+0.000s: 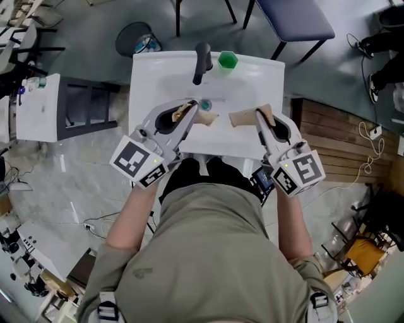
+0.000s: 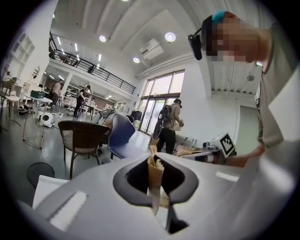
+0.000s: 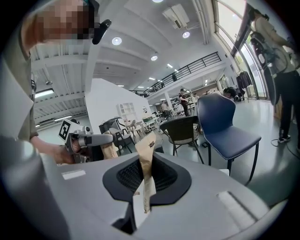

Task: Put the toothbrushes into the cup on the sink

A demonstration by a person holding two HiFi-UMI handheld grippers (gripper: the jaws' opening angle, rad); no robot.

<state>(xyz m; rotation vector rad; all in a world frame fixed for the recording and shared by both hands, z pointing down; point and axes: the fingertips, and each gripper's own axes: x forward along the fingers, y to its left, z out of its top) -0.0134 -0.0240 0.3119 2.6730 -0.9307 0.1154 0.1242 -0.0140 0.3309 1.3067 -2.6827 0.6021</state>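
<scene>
A green cup [image 1: 227, 60] stands on the back rim of the white sink [image 1: 146, 82], just right of the black faucet [image 1: 202, 61]. My left gripper [image 1: 197, 113] hovers over the basin's left half and my right gripper [image 1: 243, 118] over its right half, tips facing each other. In each gripper view the tan-taped jaws meet as one strip, shut with nothing between them: left gripper [image 2: 154, 165], right gripper [image 3: 145, 159]. A small teal thing [image 1: 205, 105] lies in the basin by the left tips. I see no toothbrush clearly.
A dark round bin [image 1: 136, 38] stands behind the sink at left, a blue chair [image 1: 293, 16] behind at right. A white cabinet [image 1: 41, 107] is at the left, wooden boards [image 1: 334, 142] at the right. People stand far off in the hall [image 2: 168, 124].
</scene>
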